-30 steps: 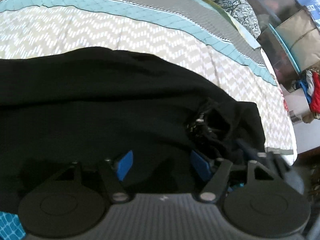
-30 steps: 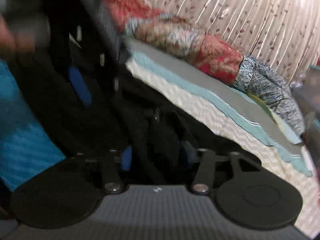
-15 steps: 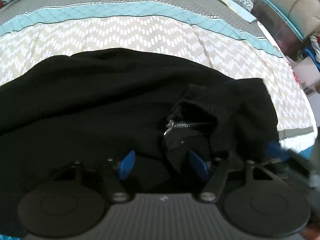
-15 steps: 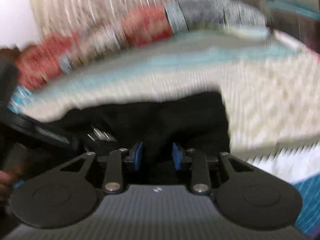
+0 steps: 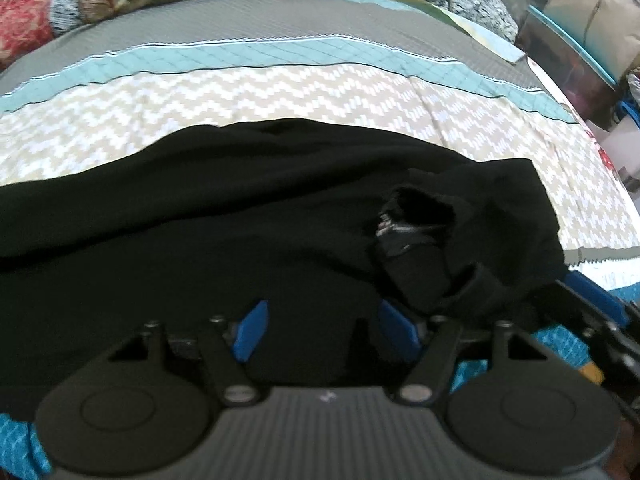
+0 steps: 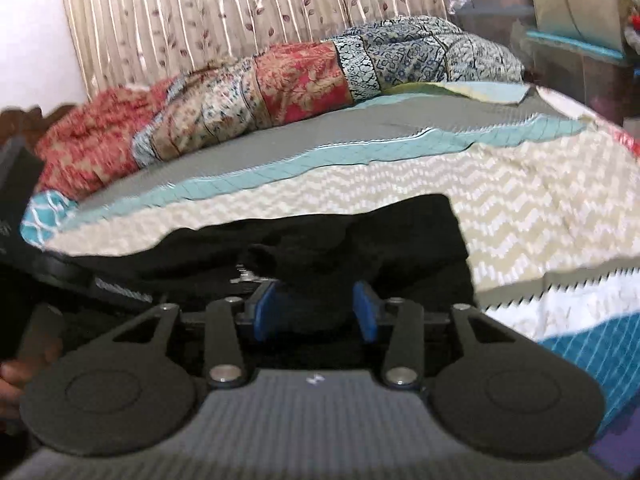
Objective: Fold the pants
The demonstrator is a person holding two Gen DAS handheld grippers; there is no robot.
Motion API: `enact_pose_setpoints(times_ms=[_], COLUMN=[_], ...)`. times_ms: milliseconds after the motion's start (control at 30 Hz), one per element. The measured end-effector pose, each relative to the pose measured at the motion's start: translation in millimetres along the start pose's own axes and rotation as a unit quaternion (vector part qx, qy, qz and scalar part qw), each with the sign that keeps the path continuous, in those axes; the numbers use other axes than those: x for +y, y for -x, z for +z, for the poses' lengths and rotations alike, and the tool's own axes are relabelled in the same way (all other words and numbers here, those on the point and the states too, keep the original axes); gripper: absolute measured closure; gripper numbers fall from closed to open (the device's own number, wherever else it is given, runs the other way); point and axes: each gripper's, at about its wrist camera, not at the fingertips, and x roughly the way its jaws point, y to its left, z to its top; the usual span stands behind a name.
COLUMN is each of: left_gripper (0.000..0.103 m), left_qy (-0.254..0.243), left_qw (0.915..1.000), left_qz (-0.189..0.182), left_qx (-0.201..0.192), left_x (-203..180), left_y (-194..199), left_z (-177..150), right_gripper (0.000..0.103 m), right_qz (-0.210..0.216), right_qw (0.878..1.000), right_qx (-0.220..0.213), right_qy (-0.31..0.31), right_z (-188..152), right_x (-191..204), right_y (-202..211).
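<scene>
Black pants (image 5: 224, 216) lie spread across the bed, their waist end bunched at the right with the open zipper (image 5: 400, 236) showing. My left gripper (image 5: 323, 330) hovers over the pants near the waist, its blue pads wide apart with the cloth lying beneath them. My right gripper (image 6: 315, 312) is at the waist edge of the pants (image 6: 360, 240). Its jaws are opening, with a bunch of black cloth between the blue pads. A blue finger of the right gripper (image 5: 592, 300) shows at the right edge of the left wrist view.
The bed cover (image 5: 280, 92) has zigzag, teal and grey bands. A patchwork quilt (image 6: 280, 80) is rolled along the far side under a curtain (image 6: 240, 8). Storage boxes (image 5: 580, 20) stand at the right. A hand (image 6: 12, 376) holds the left tool at the left edge.
The right gripper rolled from tilted to level, narrowed over the waist cloth, then widened. The left wrist view shows more of the bed and quilt; the zipper bunch shifted toward centre.
</scene>
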Motion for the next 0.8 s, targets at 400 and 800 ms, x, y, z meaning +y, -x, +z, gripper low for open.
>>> enact_pose_setpoints(times_ms=[400, 800], left_gripper=[0.035, 0.035], left_qy=[0.007, 0.040], left_qw=[0.9981, 0.9966], left_qz=[0.041, 0.043], left_qx=[-0.045, -0.057], left_x=[39.2, 85.7], left_y=[32.0, 43.3], left_z=[-31.9, -59.4], right_gripper=[0.054, 0.051], right_qz=[0.013, 0.002], right_qw=[0.996, 0.991], right_qx=[0.017, 0.036], right_qy=[-0.089, -0.128], right_z=[-5.0, -20.2], right_x=[16.4, 42.5], right_y=[2.8, -1.0])
